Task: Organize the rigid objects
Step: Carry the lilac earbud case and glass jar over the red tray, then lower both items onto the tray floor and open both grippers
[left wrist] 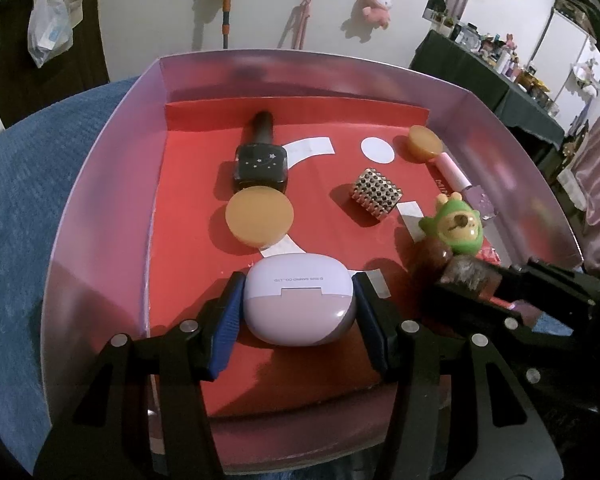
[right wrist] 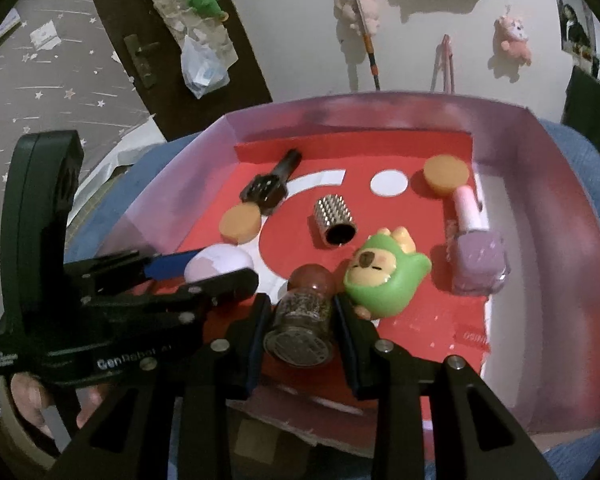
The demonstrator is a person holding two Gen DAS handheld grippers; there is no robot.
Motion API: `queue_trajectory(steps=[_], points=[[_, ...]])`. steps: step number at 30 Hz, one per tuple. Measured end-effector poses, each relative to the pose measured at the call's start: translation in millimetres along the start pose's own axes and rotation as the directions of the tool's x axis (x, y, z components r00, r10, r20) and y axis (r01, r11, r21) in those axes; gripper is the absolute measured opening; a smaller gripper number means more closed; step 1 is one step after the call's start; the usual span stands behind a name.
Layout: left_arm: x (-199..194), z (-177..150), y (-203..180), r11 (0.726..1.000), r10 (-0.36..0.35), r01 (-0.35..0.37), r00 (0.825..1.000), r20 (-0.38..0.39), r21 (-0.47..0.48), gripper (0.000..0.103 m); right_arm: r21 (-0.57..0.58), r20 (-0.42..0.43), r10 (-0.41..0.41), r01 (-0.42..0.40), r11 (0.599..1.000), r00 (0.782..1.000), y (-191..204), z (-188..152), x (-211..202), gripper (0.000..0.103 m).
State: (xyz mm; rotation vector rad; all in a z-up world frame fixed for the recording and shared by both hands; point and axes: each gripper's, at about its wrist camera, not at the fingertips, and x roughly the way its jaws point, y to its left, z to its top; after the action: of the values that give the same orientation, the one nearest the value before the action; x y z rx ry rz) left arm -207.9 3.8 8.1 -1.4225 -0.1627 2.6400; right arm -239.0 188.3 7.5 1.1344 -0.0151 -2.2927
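Lower centre of the left wrist view: left gripper (left wrist: 298, 306) clamps the lilac earbud case (left wrist: 299, 299), pads on both its sides, over the red tray (left wrist: 188, 200) floor. Lower centre of the right wrist view: right gripper (right wrist: 300, 322) closed tight on a small glass bottle (right wrist: 303, 326) with round brown cap, just beside the green toy (right wrist: 384, 276).

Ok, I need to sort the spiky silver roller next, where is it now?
The spiky silver roller lies mid-tray on the red liner, right of centre in the left wrist view, between the black watch and the green toy.
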Motion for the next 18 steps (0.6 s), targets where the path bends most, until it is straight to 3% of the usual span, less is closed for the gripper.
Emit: queue_trajectory(steps=[3,9,16,18], points=[[-1,0,0,1.0,-0.004,0.004,1.0,0.002,-0.002,0.051,-0.008,0.013,-0.045,0.045,0.999,0.999,-1,2,1,0.035],[-1,-2,-2,1.0,0.005,-0.005,1.0,0.006,0.008,0.051,0.004,-0.01,-0.045,0.045,0.999,0.999,-4,0,6,0.035],[-1,-2,-3,1.0,0.015,-0.015,1.0,0.01,0.013,0.051,0.018,0.071,-0.158,0.157,0.987,0.985,-13,4,-2,0.035],[-1,-2,-3,1.0,0.019,-0.019,1.0,0.011,0.013,0.051,0.025,0.058,-0.147,0.145,0.989,0.987,-14,5,1,0.035]])
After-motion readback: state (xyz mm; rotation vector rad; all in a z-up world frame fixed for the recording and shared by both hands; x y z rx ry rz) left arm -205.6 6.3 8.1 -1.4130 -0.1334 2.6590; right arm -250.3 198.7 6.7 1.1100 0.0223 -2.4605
